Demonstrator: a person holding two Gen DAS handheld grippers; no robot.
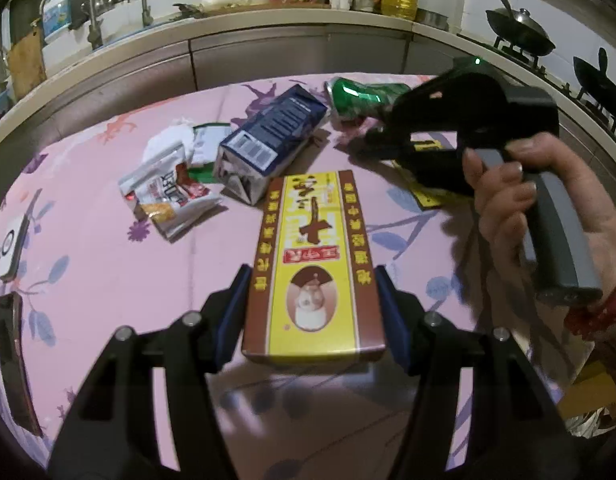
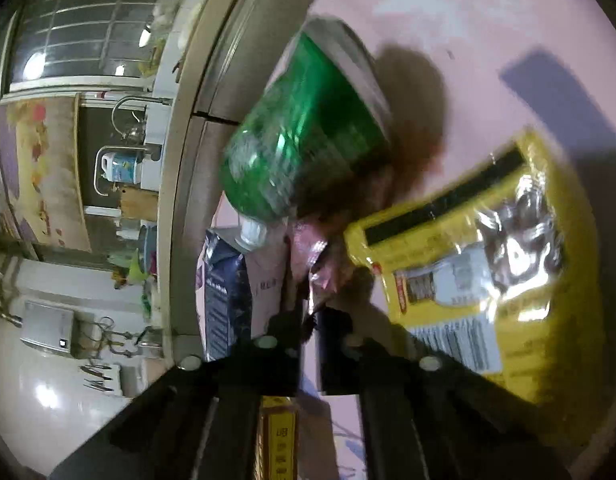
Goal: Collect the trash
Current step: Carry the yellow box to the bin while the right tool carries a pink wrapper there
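Meanwhile the left gripper [image 1: 314,304] clamps a brown-and-yellow carton [image 1: 314,264] above the pink-clothed bench [image 1: 88,248]. Further back lie a blue carton [image 1: 268,136], crumpled wrappers [image 1: 172,192] and a green can [image 1: 364,98]. Tipped sideways, the right gripper [image 2: 308,316] looks pressed together beside the can and a yellow packet [image 2: 488,264].

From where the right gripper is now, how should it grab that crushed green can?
Grip the green can across its dented middle, coming from above. It lies on its side on the pink tablecloth, so the flattened sides suit narrow jaws better than the rounded ends.
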